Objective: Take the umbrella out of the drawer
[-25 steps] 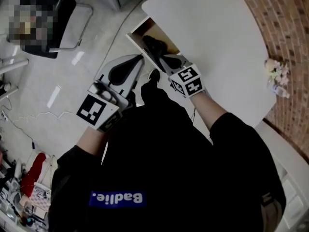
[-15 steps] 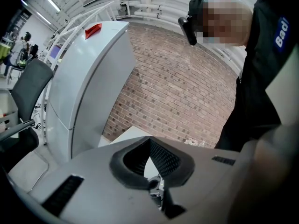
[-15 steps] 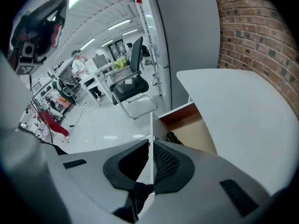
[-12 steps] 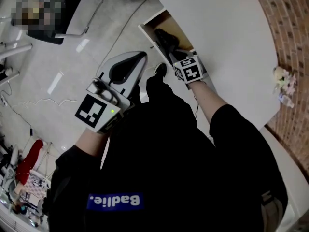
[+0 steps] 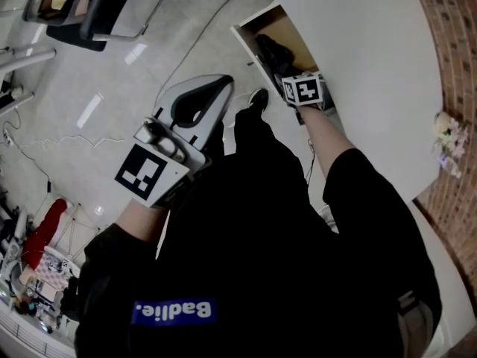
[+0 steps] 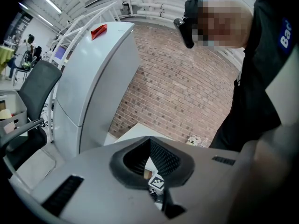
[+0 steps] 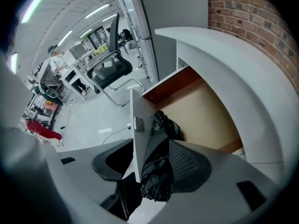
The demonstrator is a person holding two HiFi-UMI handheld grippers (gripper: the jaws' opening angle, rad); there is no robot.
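- Right gripper points steeply down into the open drawer under the white table. Its jaws have just been opening and now stand wide.
- Between those jaws we note two things: the upper edge of the white drawer front and the black folded umbrella. One jaw sits outside the front, the other inside the drawer beside the umbrella. We cannot tell whether its ribbed pad touches the fabric. Nothing is clamped.
- The umbrella is in the drawer, lying along the inner face of the drawer front, above the tan drawer floor.
- A small metal fitting sits on the drawer front near its top edge.
- Left gripper is held in front of the person's body, well apart from the drawer. Its jaw tips meet and nothing is held. Only the moulded hollow between the pads stays open.
- Through that hollow, the left gripper view shows the right gripper's marker cube, which carries black-and-white squares, not letters.
- Writing: a blue patch on the person's black top reads "Badlie." in white. The left gripper view catches only "Ba" at the frame edge.
- A red tag sits atop a tall white cabinet, its print too small to read.
- A brick wall runs beside the table. An office chair stands on the pale floor.
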